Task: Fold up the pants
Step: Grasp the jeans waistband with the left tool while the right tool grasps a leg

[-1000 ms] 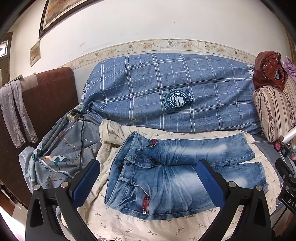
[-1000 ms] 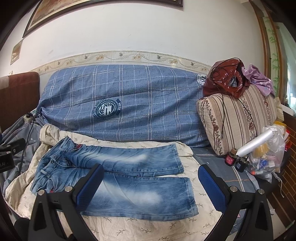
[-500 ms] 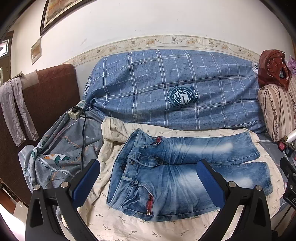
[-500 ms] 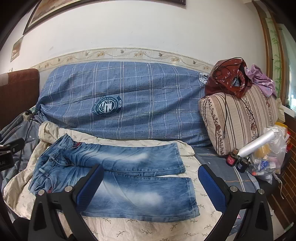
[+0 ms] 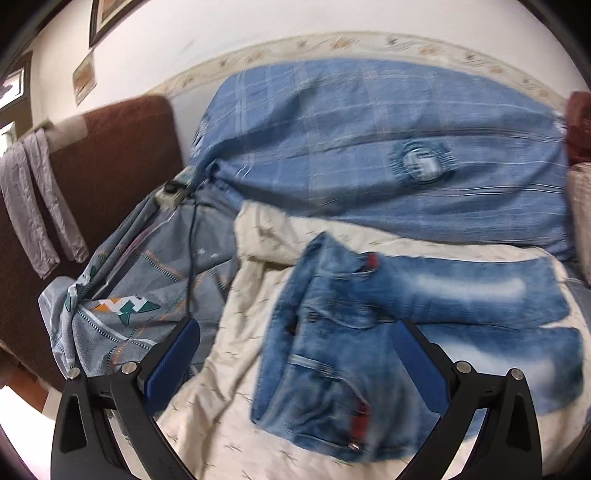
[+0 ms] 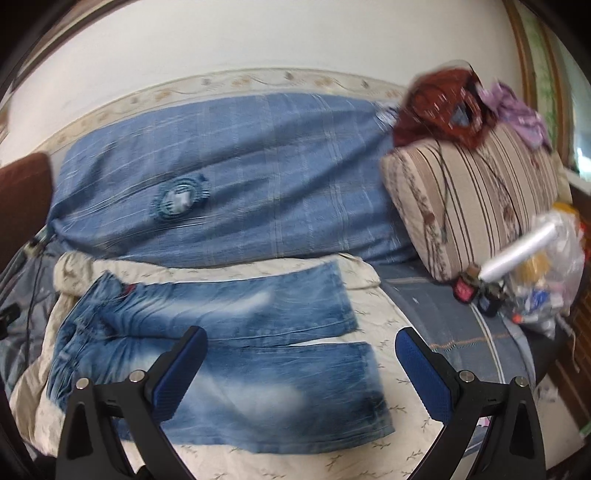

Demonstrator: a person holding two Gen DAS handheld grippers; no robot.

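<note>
White wall (image 5: 332, 33) with a floral border strip forms the background, a framed picture (image 5: 110, 14) hanging at its upper left. Against it: one large blue plaid bolster (image 5: 369, 155) bearing a round crest, lying lengthwise. In front of the bolster: one cream leaf-print sheet (image 5: 236, 369), rumpled, spread over the seat. On the sheet: one pair of faded blue jeans (image 5: 369, 332), unfolded, laid flat with both legs side by side, waistband toward the left end of the bolster, hems (image 6: 369, 369) toward its right end. Left of the bolster: grey patterned cloth (image 5: 129, 306) with a power strip (image 5: 173, 192) and black cord, a brown headboard (image 5: 110, 155) behind it draped with a lilac garment (image 5: 40, 214). Right of the bolster: one striped cushion (image 6: 480, 199), topped by a dark red bag (image 6: 443, 103) and purple cloth (image 6: 524, 114); a clear plastic bag (image 6: 546, 280) of sundries beside it. Left gripper (image 5: 295, 354): blue-padded fingers spread wide, holding nothing, hovering over the waistband end. Right gripper (image 6: 299, 365): fingers likewise spread apart, empty, over the nearer leg. Both views are motion-blurred.
</note>
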